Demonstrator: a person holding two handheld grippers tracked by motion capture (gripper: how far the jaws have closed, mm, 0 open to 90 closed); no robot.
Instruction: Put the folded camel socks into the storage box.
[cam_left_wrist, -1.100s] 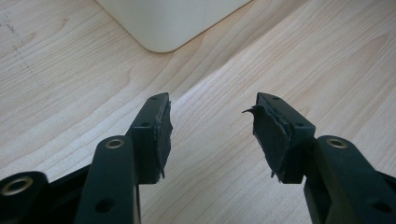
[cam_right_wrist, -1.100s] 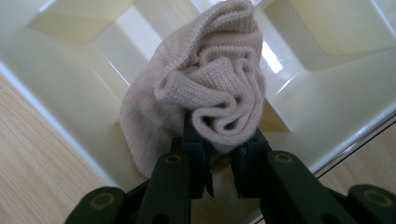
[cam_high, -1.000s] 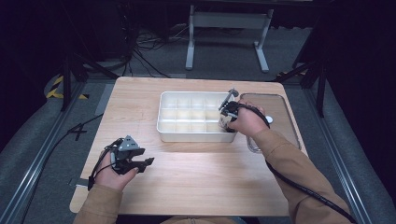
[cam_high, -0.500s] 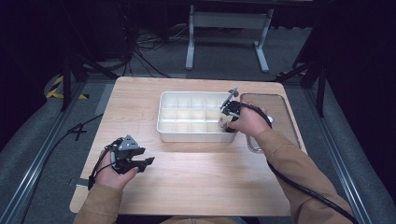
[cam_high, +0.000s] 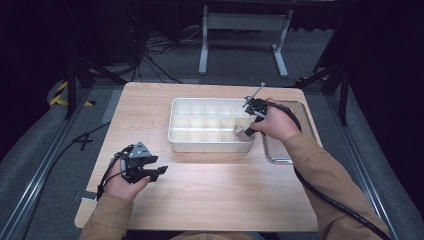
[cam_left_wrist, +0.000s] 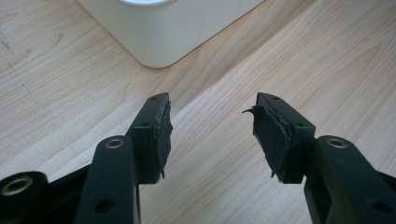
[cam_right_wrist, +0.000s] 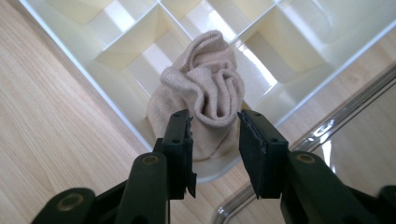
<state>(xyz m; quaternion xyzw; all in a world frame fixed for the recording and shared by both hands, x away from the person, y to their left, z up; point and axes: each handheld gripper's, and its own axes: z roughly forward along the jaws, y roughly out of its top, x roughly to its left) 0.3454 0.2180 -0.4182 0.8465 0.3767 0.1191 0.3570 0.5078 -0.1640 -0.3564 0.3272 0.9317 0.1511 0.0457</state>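
A rolled beige sock (cam_right_wrist: 205, 88) lies in the near right corner compartment of a white divided tray (cam_right_wrist: 116, 88). My right gripper (cam_right_wrist: 214, 119) hangs just above it. Its jaws have just been opening, and the pads stand off the sock's sides. From the high view, the sock (cam_high: 240, 132) peeks out beside the right gripper (cam_high: 246, 131), over the tray (cam_high: 172, 120). My left gripper (cam_high: 159, 171) rests low over the table's front left. Its jaws (cam_left_wrist: 212, 109) are open with bare wood between them.
A clear plastic container (cam_high: 280, 150) sits right of the tray; its rim (cam_right_wrist: 327, 126) runs close under the right jaw. The tray's corner (cam_left_wrist: 163, 32) lies ahead of the left gripper. The wooden table (cam_high: 215, 190) has a dark floor with stands and cables around it.
The right gripper has lifted a little over the tray's corner and its jaws have spread, leaving the sock in the compartment. The left gripper has not moved.
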